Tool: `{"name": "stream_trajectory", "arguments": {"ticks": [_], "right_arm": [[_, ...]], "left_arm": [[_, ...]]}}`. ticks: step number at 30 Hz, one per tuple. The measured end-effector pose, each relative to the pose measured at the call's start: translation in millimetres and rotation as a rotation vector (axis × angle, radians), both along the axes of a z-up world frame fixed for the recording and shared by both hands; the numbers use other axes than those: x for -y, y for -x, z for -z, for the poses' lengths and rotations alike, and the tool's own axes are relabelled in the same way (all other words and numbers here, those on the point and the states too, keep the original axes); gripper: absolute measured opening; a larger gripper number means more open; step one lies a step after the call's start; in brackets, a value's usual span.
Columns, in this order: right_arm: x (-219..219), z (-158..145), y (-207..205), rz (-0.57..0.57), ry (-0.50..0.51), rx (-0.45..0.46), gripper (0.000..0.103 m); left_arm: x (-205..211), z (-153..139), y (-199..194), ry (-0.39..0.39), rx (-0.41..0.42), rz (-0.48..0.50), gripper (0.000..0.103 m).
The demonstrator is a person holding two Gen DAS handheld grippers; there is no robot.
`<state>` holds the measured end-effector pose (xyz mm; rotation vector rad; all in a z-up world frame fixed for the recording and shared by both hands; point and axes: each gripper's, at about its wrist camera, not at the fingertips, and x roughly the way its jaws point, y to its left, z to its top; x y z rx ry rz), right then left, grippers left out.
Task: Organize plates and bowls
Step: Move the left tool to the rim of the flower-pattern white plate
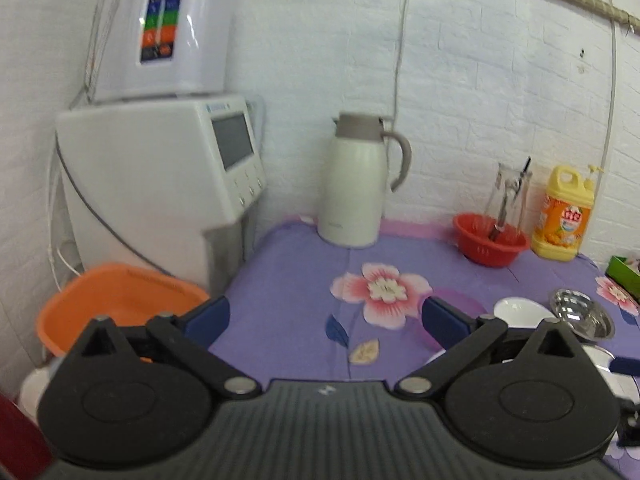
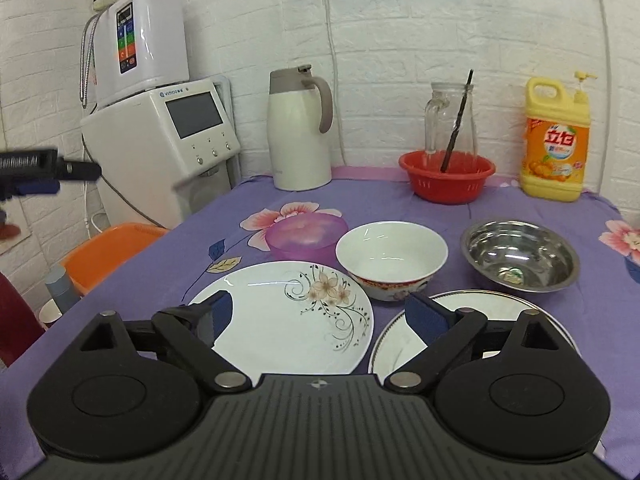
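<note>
My big white plate with a brown flower drawn on it lies flat near the front edge of the counter. It is round, smooth and shiny. Just beside it, toward the right edge, lies another round plate with a thin dark rim. Behind the two plates stands a white china bowl with a flowery band low on its outside. It looks like it touches the flower plate's edge, but I cannot be sure. A see-through purple bowl sits right beside the white bowl, on the side away from the steel one. A shiny steel bowl sits apart, closer to the right edge.

My right fingers are spread wide over the two plates and hold nothing. My left fingers are wide too, with nothing between them. They hang over the soft purple cloth with pink flowers, up by the left edge.

Along the back edge stand a tall white jug with a grey lid, a red plastic basket full of little holes, a clear glass jug with a dark stick in it, and a yellow soap bottle. Past the back left corner is a white machine with a grey screen. An orange tub sits low by the left edge.
</note>
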<state>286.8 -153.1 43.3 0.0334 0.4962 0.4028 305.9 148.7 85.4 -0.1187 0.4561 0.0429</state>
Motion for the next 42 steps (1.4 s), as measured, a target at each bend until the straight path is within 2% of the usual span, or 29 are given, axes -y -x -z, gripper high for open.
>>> {"name": "stream_trajectory", "arguments": {"ticks": [4,7,12,15,18,22,27,33,37,42], "right_arm": [[-10.0,18.1,-48.6,-0.058,0.051,-0.121,0.103],[-23.1,31.4,-68.7,-0.110,0.086,-0.169,0.103],[-44.5,51.7,-87.4,-0.126,0.151,-0.257,0.103],[-56.7,53.3,-87.0,-0.109,0.172,-0.242,0.103],[-68.1,51.2,-88.0,-0.175,0.108,-0.252,0.103],[-70.4,47.5,-77.7,-0.158,0.149,-0.181,0.103],[-55.2,52.1,-73.2,-0.157,0.116,-0.218,0.103],[-62.0,60.2,-76.7,-0.195,0.130,-0.243,0.103],[-64.7,61.4,-73.6,-0.196,0.160,-0.228,0.103],[-65.2,61.5,-72.1,-0.195,0.171,-0.225,0.103]], "left_arm": [[6.0,47.0,-23.7,0.066,-0.150,0.039,0.102],[5.5,62.4,-33.9,0.053,-0.179,0.032,0.102],[3.2,68.4,-43.7,0.052,-0.192,0.047,0.102],[4.3,69.1,-46.1,0.042,-0.191,0.060,0.102],[7.1,72.5,-48.4,0.039,-0.202,0.066,0.102],[11.7,80.2,-49.4,0.060,-0.219,0.075,0.102],[25.3,94.4,-55.5,0.106,-0.239,0.100,0.102],[38.1,105.4,-60.1,0.040,-0.248,0.114,0.099],[39.1,112.6,-61.7,0.040,-0.262,0.129,0.095],[41.1,113.7,-61.0,0.027,-0.252,0.143,0.094]]}}
